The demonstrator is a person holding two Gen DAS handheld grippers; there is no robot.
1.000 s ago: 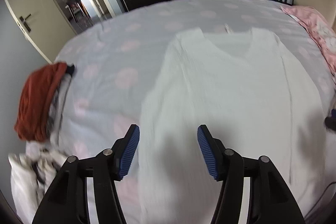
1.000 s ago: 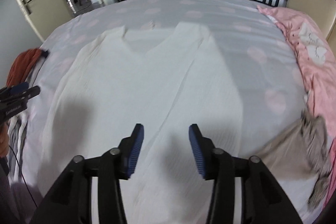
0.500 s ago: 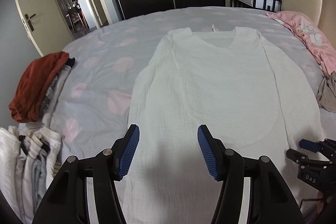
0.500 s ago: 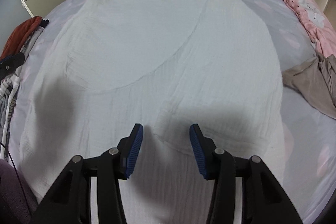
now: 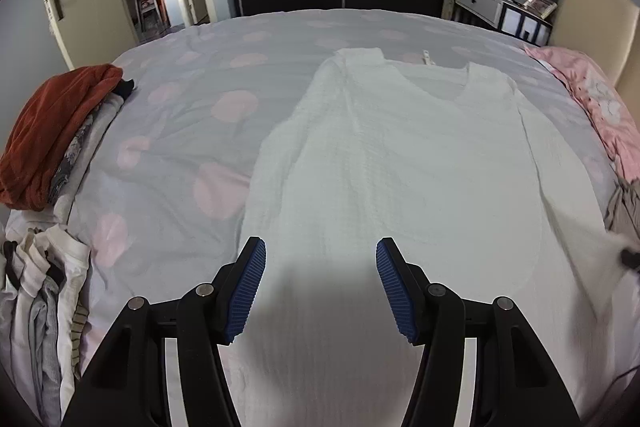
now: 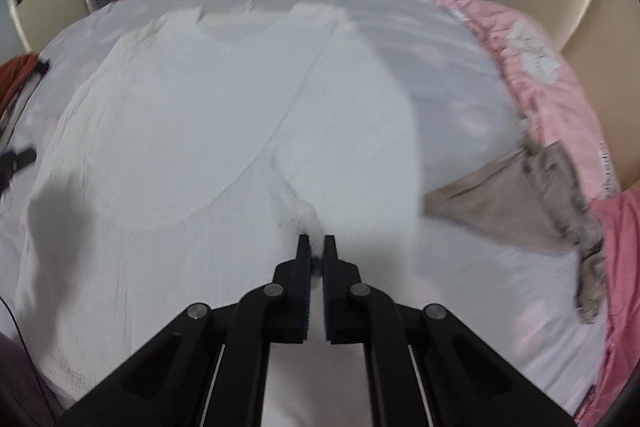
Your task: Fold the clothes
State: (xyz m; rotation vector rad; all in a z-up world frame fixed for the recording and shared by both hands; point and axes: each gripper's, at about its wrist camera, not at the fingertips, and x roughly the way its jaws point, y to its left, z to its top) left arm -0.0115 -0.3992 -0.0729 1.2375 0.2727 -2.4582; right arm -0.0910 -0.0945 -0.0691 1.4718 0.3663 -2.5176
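Across the middle of both frames, the bed [image 5: 192, 75] carries the white top [image 5: 400, 163], spread flat with its neckline toward the far edge, probably so the sides can be folded in cleanly. At the left edge of the left wrist view sits a stack of clothes [image 5: 52, 147] with a rust-red piece on top, looks like the done pile kept out of the way. Lower centre in the right wrist view, the right gripper [image 6: 316, 251] has its fingers pressed together on a bunched ridge of the white top, likely to lift that side. Low in the left view, the left gripper [image 5: 320, 287] hangs over the hem, fingers spread, gripping nothing.
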